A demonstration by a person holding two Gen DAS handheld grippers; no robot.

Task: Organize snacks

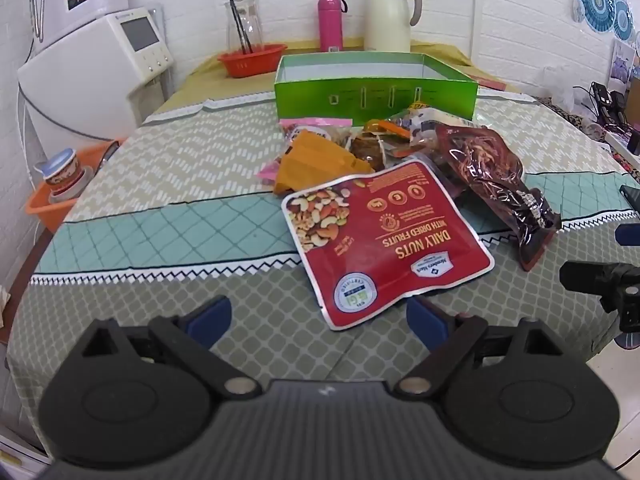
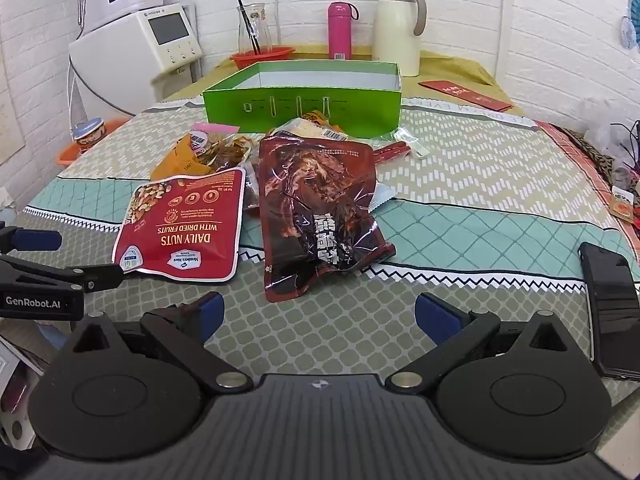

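Snack pile mid-frame: one nuts pouch (image 1: 386,240), one dark pouch (image 2: 320,208) long axis toward green box (image 2: 304,108); left gripper (image 1: 319,320) and right gripper (image 2: 319,316) wide, empty.

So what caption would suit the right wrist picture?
Open right gripper faces a dark red snack pouch before an empty green box.

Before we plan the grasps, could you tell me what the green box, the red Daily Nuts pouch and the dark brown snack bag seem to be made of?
Green box: probably printed cardboard, thin straight walls, plain pale inside. Daily Nuts pouch: likely laminated plastic film, satin, with flat sealed edges. Dark brown snack bag: glossy thin plastic, crinkled, with sharp highlights.
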